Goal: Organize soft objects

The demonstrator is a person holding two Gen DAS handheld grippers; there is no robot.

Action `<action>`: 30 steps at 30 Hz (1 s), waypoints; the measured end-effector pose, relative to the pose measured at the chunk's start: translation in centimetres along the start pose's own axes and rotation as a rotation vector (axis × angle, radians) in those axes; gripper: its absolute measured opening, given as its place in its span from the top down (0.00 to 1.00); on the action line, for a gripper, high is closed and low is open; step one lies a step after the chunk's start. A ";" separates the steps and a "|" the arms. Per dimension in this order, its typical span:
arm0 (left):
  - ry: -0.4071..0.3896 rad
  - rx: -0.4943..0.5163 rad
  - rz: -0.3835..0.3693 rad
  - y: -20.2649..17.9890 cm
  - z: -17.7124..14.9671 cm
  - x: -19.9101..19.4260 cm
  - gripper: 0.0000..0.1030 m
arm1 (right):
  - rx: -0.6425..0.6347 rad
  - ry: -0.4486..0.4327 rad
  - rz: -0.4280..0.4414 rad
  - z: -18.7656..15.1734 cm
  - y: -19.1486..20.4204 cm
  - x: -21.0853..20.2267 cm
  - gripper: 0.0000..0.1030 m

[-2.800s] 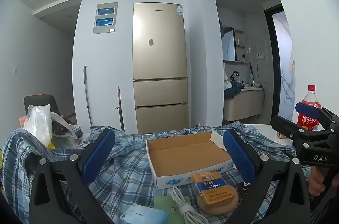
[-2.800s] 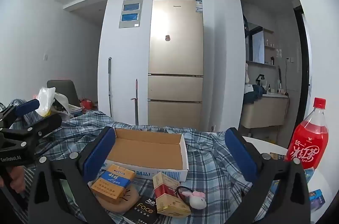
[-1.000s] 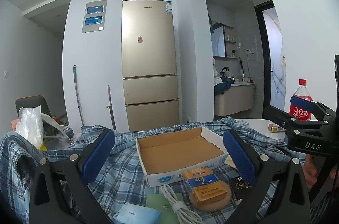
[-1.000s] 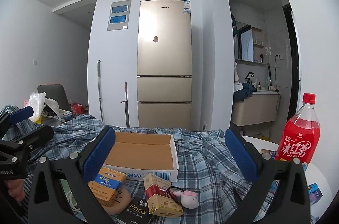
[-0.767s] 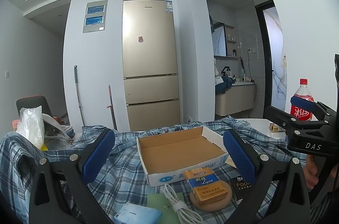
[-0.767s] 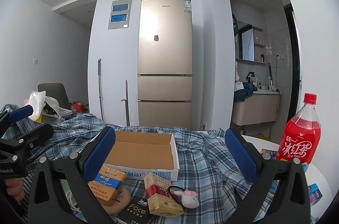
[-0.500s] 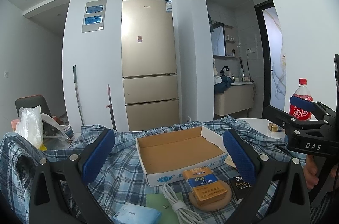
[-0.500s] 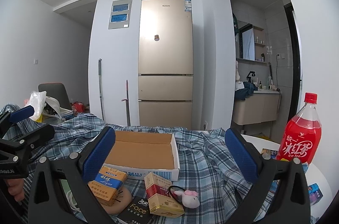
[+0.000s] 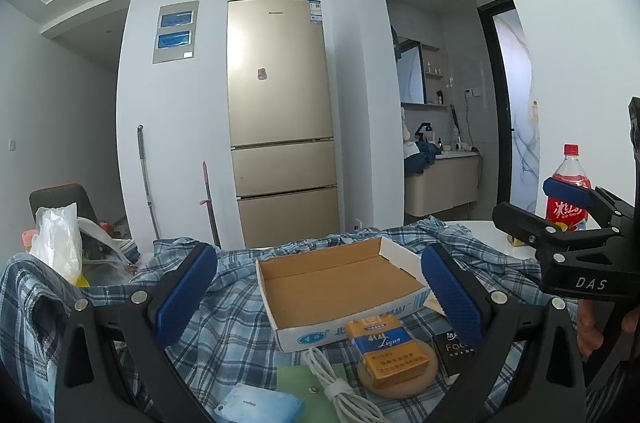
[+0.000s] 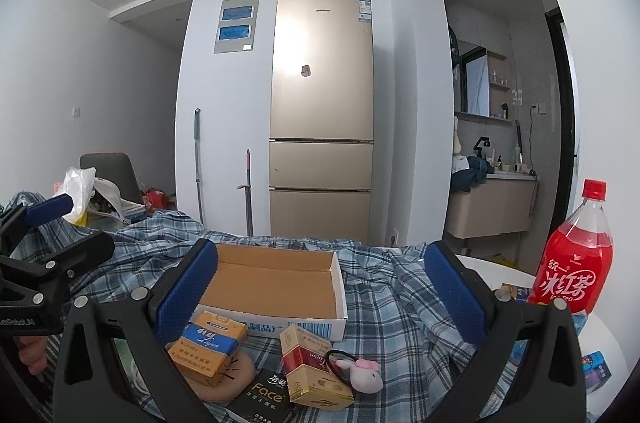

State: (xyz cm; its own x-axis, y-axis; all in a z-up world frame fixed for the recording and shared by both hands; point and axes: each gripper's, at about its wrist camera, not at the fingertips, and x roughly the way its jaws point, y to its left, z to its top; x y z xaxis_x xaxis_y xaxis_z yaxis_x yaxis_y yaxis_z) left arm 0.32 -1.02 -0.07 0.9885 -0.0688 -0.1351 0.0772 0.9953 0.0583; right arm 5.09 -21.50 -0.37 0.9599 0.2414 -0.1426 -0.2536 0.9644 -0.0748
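Note:
An empty shallow cardboard box point(image 9: 340, 283) point(image 10: 276, 283) sits on a blue plaid shirt point(image 9: 232, 323) point(image 10: 400, 303) spread over the table. In front of it lie an orange-and-blue pack point(image 9: 382, 343) point(image 10: 210, 341) on a round tan pad point(image 9: 396, 377) point(image 10: 224, 379), a red-and-gold pack point(image 10: 312, 367), a black "Face" packet point(image 10: 266, 395) and a small plush toy on a hair tie point(image 10: 360, 373). My left gripper point(image 9: 316, 287) is open above the near items. My right gripper point(image 10: 320, 283) is open too. Each gripper shows at the edge of the other's view.
A red drink bottle point(image 10: 572, 255) point(image 9: 566, 195) stands on the white table at the right. A white cable point(image 9: 340, 387), a green card point(image 9: 316, 383) and a blue tissue pack point(image 9: 260, 403) lie near the front. A plastic bag point(image 9: 56, 243) sits at the left.
Both views have shifted slightly since 2.8 s ago; the box and items sit a little differently in frame. Over the last second almost nothing has moved. Both grippers stay open.

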 end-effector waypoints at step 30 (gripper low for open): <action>0.109 -0.051 -0.067 1.8 1.8 -0.4 0.00 | 0.100 0.050 0.062 1.0 -3.0 0.2 0.00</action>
State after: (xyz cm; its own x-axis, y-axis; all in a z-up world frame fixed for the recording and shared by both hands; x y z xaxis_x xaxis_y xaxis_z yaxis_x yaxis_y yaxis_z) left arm 0.30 0.68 1.86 0.9610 -0.1297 -0.2441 0.1325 0.9912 -0.0047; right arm 6.20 -24.19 0.84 0.9348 0.2977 -0.1935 -0.2969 0.9543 0.0338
